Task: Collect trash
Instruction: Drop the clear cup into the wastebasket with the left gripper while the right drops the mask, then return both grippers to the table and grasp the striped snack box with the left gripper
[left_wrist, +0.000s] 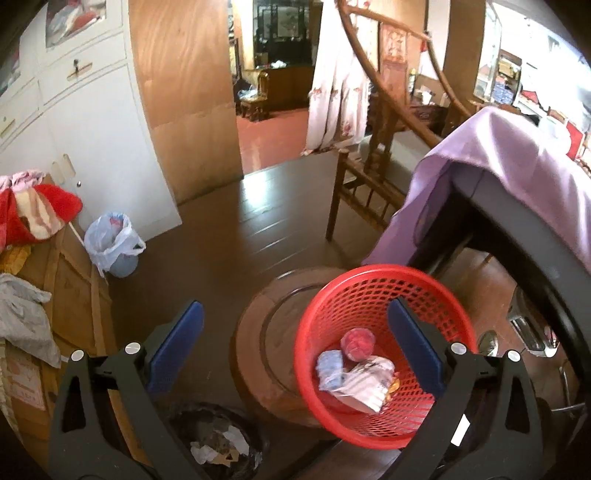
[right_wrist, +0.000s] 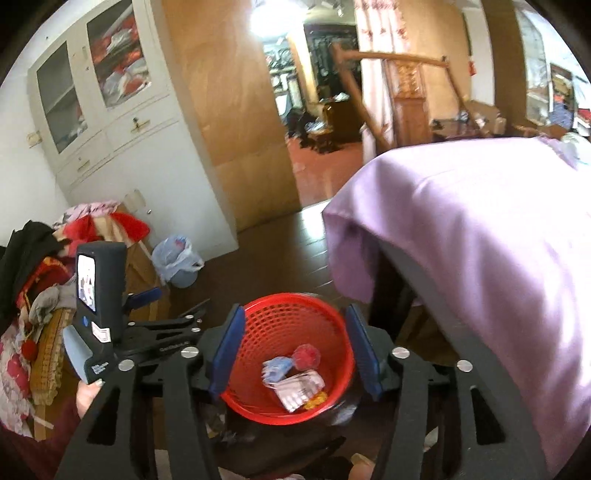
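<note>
Your left gripper (left_wrist: 295, 343) gapes wide and empty; your right gripper (right_wrist: 295, 354) is parted, nothing gripped. The trash (right_wrist: 295, 384) lies inside the red basket (right_wrist: 266, 314) below both.

Black bin (left_wrist: 218, 439) partly behind left tongs (left_wrist: 295, 343)

Purple-draped table (right_wrist: 480, 236) close over red basket (right_wrist: 284, 325)
</note>
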